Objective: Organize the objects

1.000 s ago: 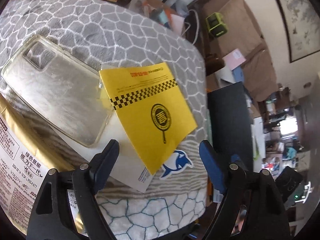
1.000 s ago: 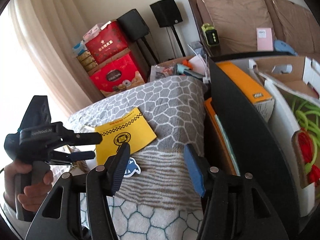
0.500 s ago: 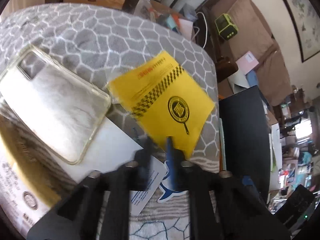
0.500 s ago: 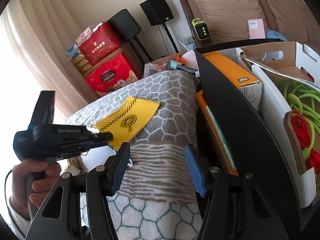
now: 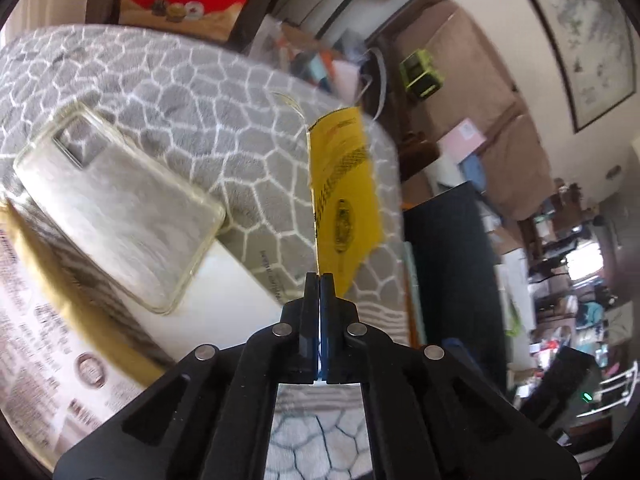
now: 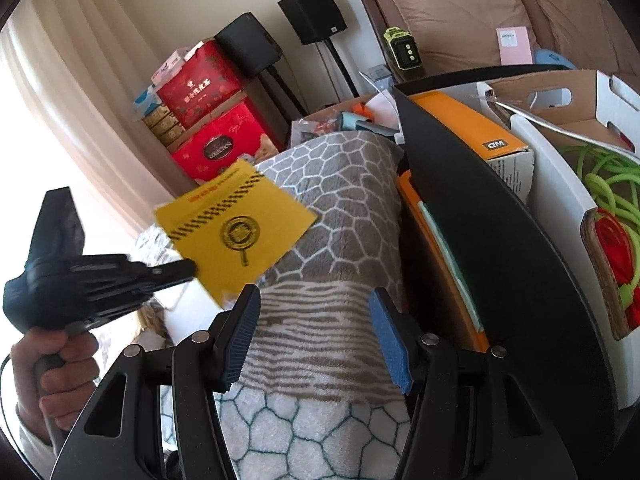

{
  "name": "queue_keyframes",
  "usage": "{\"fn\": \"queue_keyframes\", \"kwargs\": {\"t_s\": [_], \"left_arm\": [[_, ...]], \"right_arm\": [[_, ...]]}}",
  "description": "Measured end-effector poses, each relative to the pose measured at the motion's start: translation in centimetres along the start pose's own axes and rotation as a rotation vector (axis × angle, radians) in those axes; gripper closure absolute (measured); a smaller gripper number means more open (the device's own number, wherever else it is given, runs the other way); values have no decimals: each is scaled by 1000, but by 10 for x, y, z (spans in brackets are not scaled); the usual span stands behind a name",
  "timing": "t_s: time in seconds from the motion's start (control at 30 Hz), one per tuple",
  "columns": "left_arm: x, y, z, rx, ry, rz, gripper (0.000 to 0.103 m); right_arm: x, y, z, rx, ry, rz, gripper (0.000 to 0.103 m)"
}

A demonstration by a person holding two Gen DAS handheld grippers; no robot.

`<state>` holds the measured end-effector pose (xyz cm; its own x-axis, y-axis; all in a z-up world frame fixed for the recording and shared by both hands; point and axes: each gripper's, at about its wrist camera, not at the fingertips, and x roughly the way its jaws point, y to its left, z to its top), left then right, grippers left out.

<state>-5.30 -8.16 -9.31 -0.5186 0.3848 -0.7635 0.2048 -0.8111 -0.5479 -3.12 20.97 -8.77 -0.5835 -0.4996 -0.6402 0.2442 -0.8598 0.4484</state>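
The left gripper (image 5: pixel 320 280) pinches the yellow card (image 6: pixel 236 232) above the patterned blanket (image 6: pixel 340 208); the right gripper (image 6: pixel 316 340) stands wide, holding nothing

Yellow card (image 6: pixel 236 232) aloft (corner pinched)

Open blanket (image 6: pixel 336 208) leftward; black panel (image 6: pixel 480 216) walling the right.

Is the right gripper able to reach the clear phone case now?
Probably not directly: the left gripper, shut on the yellow card, is between the open right gripper and the clear phone case.
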Motion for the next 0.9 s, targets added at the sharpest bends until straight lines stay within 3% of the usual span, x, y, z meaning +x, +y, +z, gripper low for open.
{"fn": "queue_keyframes", "kwargs": {"t_s": [0.13, 0.27, 0.5, 0.67, 0.9], "left_arm": [[-33, 2, 7, 27, -71, -28, 103], [-57, 12, -6, 52, 13, -103, 103], [-79, 44, -82, 86, 172, -79, 103], [-83, 54, -131, 132, 293, -80, 103], [-97, 55, -152, 170, 269, -101, 103]], "right_arm": [[-2, 9, 0, -1, 10, 29, 44], [-11, 19, -10, -9, 19, 55, 41], [-30, 29, -47, -23, 51, 16, 38], [-38, 39, -93, -27, 127, 76, 38], [-30, 39, -131, 74, 208, 165, 38]]}}
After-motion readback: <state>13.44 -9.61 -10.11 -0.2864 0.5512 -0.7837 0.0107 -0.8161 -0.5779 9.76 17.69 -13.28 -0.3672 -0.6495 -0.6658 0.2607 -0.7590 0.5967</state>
